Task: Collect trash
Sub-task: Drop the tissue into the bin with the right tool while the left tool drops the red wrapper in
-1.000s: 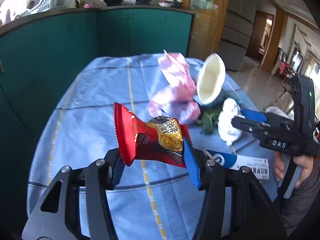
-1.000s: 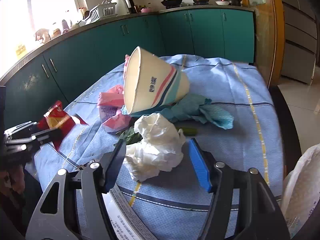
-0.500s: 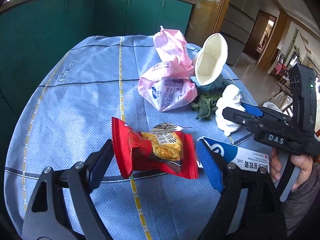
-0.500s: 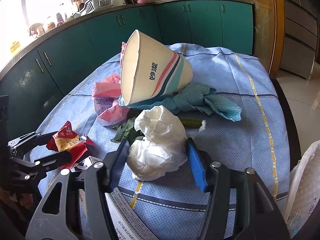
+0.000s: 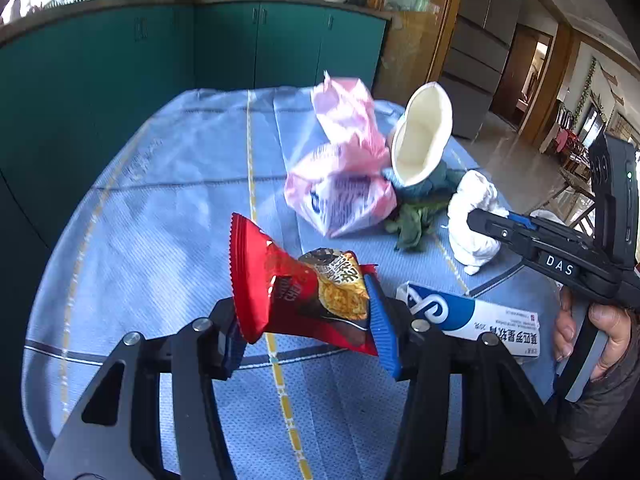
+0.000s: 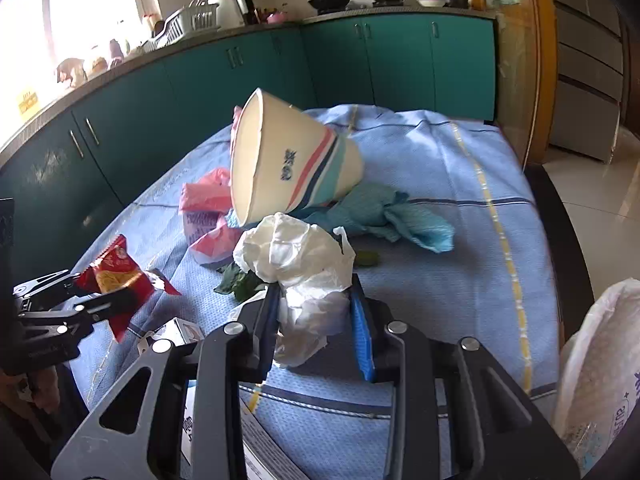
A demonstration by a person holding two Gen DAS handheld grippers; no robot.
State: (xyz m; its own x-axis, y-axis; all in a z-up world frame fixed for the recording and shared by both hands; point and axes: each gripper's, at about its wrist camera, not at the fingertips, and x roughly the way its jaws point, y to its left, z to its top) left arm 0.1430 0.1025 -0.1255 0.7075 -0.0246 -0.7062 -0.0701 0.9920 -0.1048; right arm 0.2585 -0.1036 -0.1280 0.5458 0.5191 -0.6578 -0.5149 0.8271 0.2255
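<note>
Gripping is the step in hand: the left gripper (image 5: 304, 320) has just been closing and now clamps a red snack wrapper (image 5: 296, 292) held above the blue tablecloth (image 5: 160, 200), while the right gripper (image 6: 316, 312) has just been closing and now pinches a crumpled white tissue (image 6: 296, 256) on the cloth. Next, I judge, both pieces need lifting clear toward the white bag (image 6: 600, 360) at the table's edge. Left on the table: one paper bowl (image 6: 288, 164), one pink plastic bag (image 5: 344, 176), one teal cloth (image 6: 392, 216), one toothpaste box (image 5: 472, 320), some green leaves (image 5: 412, 224).
</note>
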